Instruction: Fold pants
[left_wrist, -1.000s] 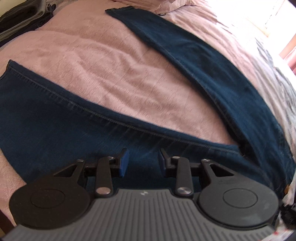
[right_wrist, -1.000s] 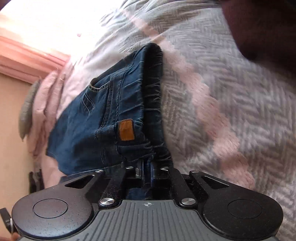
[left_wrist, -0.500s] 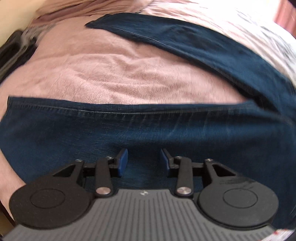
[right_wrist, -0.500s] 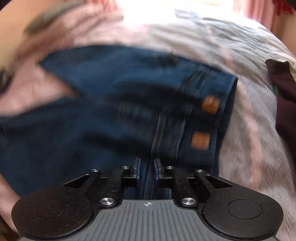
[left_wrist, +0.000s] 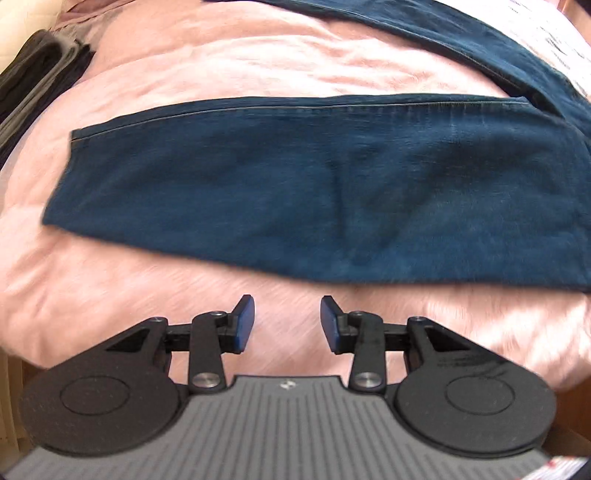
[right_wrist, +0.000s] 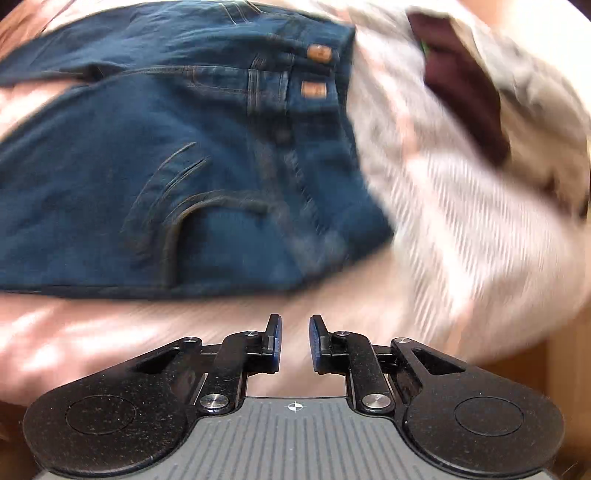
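The left gripper (left_wrist: 287, 323) is found released, nothing between its blue pads, above bare pink bedspread (left_wrist: 221, 74). The pants (left_wrist: 314, 192) are laid flat just ahead of it, one leg spread crosswise, presumably to be folded. The right gripper (right_wrist: 294, 343) is likewise empty; its jaws have just been opening, with nothing between them. The waistband (right_wrist: 314, 88) is noted ahead and leftward, apparently set down there.

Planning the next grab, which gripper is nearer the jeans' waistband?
Right. The right gripper is just off the waistband end of the jeans. The left gripper is by a leg, with no waistband in its view.
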